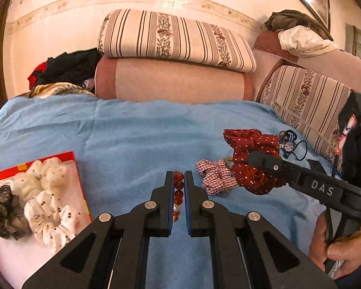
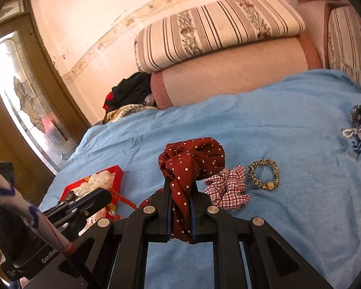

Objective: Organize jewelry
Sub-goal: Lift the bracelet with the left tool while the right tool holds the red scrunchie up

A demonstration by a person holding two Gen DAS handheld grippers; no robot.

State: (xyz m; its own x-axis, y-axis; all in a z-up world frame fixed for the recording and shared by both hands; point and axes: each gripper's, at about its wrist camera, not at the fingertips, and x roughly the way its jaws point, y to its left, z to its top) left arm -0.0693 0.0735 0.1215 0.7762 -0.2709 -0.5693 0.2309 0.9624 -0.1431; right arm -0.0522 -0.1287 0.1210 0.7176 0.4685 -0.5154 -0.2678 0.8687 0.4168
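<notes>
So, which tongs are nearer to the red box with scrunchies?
Left. The left tongs, shut on red beads, are beside the red box; the right tongs are farther off, holding the dotted scrunchie.

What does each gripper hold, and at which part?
Left gripper: red bead bracelet, by one stretch of beads. Right gripper: dark red white-dotted fabric scrunchie, by a bunched fold.

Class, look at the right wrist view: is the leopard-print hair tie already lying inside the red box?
No: the leopard-print hair tie lies on the blue blanket, beside the red-and-white checked scrunchie, far from the red box.
</notes>
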